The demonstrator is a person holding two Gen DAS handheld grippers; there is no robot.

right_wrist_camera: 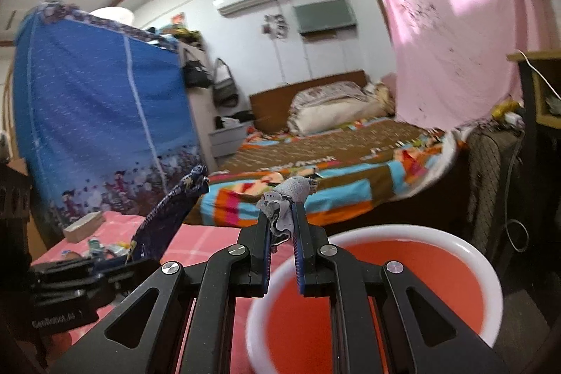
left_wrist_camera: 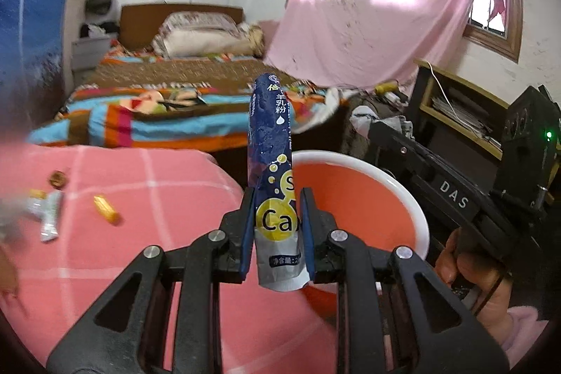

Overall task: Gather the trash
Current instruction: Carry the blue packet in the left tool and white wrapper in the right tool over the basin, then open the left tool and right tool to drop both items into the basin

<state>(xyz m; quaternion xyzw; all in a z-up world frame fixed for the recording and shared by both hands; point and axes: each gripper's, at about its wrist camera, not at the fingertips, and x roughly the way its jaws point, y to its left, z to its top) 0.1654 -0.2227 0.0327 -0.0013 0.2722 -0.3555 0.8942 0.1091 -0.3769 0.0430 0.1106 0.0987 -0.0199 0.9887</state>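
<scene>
The left hand-held gripper (left_wrist_camera: 277, 219) is pinching a long blue sachet (left_wrist_camera: 271, 142) between its pads, jaws only a little apart, just the width of the packet. The sachet is standing upright out of the grip, most of its length free above the fingers, probably because it was caught near its grey bottom end. The right hand-held gripper (right_wrist_camera: 282, 233) is clamping almost fully closed on a small crumpled grey wrapper (right_wrist_camera: 285, 202), which is bunching up at the fingertips.

Both pieces of trash are hanging near the red basin (right_wrist_camera: 484, 272) with the white rim, which is serving as the bin. In the left wrist view the basin (left_wrist_camera: 417, 209) is sitting just to the right of the sachet and behind it; in the right wrist view the wrapper is sitting over the near rim. Holding both loads at the rim suggests a drop into the basin is the step in hand, with neither grip let go yet.

More litter is waiting on the pink checked surface (left_wrist_camera: 157, 198): a silver wrapper (left_wrist_camera: 49, 216), a small yellow piece (left_wrist_camera: 107, 209) and a brown round scrap (left_wrist_camera: 58, 179), all well apart from the basin. The job is looking only partly done.
</scene>
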